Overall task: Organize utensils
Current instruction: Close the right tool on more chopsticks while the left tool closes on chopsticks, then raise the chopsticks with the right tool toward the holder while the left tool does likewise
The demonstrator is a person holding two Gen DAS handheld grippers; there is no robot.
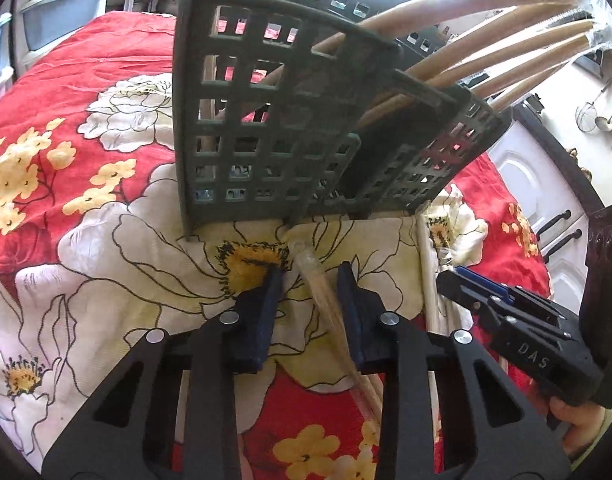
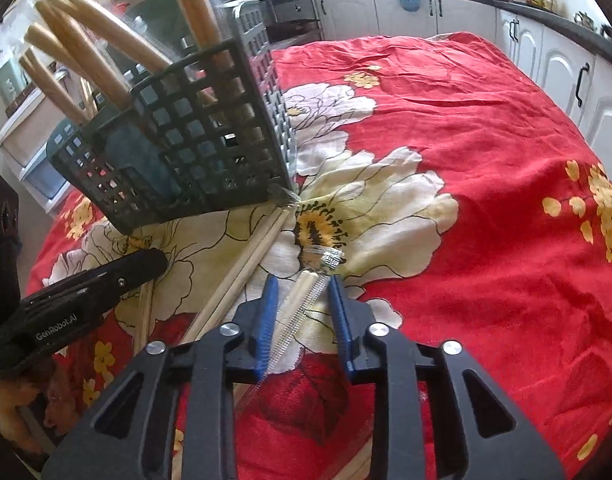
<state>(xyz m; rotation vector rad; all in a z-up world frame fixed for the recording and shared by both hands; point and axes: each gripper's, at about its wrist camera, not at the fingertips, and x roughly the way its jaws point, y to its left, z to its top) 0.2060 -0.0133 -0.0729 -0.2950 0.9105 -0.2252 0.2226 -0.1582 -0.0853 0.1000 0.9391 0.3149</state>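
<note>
While several wooden handles (image 1: 485, 4) already stand in the dark slotted caddy (image 1: 290, 120), sleeved chopsticks are left on the floral cloth (image 2: 465, 140). Left gripper (image 1: 310, 284) straddles one wrapped pair (image 1: 321, 300), jaws narrowed, apparently not yet pinching; right gripper (image 2: 302, 300) likewise brackets another pair (image 2: 302, 300).

the right gripper (image 1: 445, 280) body reads "das" in pale letters; the left gripper (image 2: 158, 258) body reads "genrobot.ai" in white.
</note>
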